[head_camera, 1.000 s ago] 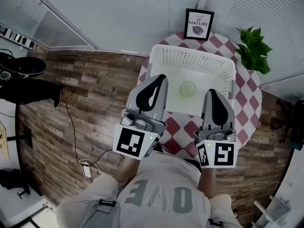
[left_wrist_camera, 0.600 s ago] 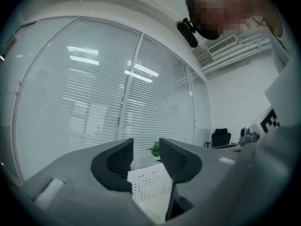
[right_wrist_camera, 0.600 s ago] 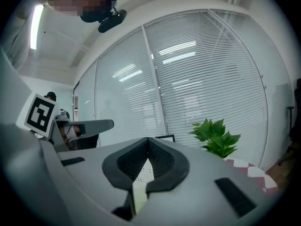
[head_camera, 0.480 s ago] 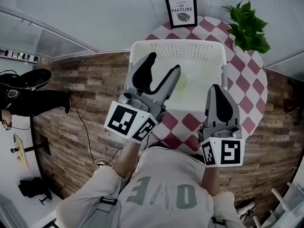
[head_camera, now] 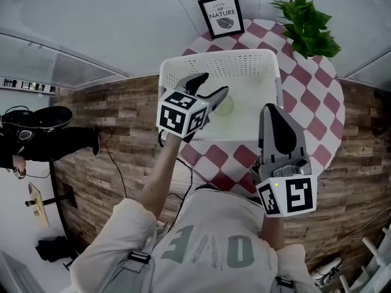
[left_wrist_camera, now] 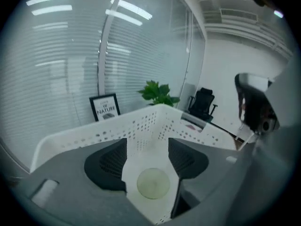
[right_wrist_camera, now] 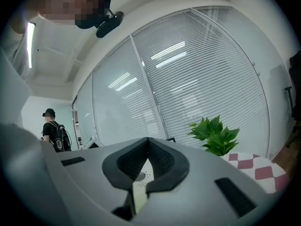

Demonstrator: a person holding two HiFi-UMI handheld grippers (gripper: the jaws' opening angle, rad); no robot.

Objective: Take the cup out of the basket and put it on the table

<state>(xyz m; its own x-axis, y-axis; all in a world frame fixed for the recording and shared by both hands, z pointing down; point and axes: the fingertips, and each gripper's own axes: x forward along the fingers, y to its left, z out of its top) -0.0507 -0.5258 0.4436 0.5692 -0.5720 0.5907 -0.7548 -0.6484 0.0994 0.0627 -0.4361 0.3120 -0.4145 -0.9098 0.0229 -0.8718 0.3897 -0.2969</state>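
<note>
Opening astride round cup [left_wrist_camera: 153, 183]: left tongs [left_wrist_camera: 147, 141]

Pale green cup [left_wrist_camera: 153, 183], white perforated basket [head_camera: 214, 58], red-and-white checked table [head_camera: 317, 102], green plant [head_camera: 308, 26].

The framed print [head_camera: 221, 14] reads "LOVE OF NATURE"; the shirt [head_camera: 211, 249] shows "OVE".
</note>
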